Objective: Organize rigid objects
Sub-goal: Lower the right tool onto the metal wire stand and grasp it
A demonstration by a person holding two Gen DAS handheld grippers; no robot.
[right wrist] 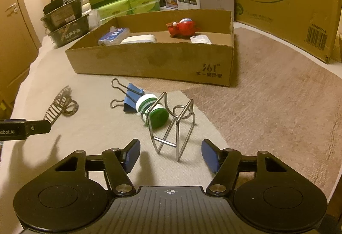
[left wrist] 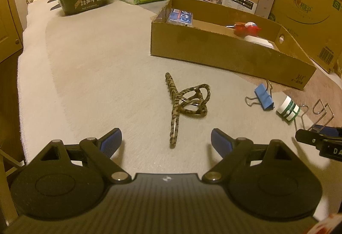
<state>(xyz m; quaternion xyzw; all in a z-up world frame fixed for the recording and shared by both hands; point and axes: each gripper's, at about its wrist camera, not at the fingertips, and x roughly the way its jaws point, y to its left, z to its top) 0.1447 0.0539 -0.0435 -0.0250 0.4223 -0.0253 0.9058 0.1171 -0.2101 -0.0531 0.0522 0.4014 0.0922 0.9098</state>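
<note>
White charger [right wrist: 138, 39] only right-wrist-visible

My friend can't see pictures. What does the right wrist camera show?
The right claw is open around a bent wire stand on a grey cloth. Behind it lie a green-and-white jar and a blue binder clip, then a cardboard tray holding a red toy.

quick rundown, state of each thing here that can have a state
left gripper: open, nothing between its jaws
right gripper: open, wire stand between its jaws, not gripped
wire stand: upright on the cloth
green-capped bottle: lying on its side, cap on
blue binder clip: lying on the cloth, handles spread
leopard-print hair clip: lying loose on the cloth
cardboard tray: open-topped, partly filled
</note>
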